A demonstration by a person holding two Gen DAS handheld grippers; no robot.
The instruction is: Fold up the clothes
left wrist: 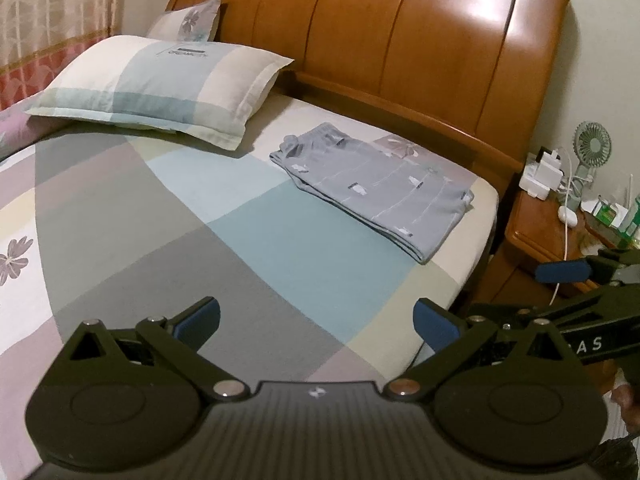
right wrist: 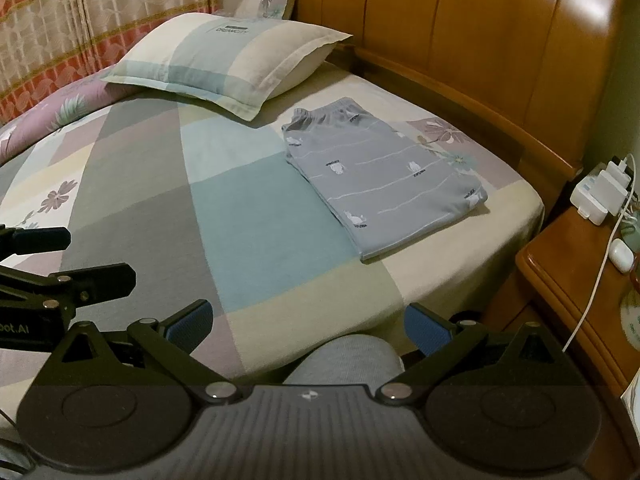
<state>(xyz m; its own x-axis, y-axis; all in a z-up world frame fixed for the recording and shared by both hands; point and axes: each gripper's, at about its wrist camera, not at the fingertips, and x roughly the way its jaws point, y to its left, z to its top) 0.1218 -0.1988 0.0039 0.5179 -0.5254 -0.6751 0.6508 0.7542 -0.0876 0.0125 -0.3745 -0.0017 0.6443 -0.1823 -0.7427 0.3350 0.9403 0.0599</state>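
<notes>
Both our tools, left tool and right tool, hang open and empty over the bed. Folded pants lie far right, near the headboard.

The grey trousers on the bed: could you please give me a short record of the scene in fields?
garment: grey trousers, folded flat
location: on the bed sheet, near the headboard
pillow: checked pillow, apart from the trousers
left claw: open, empty, above the sheet
right claw: open, empty
bedside: nightstand with chargers
</notes>
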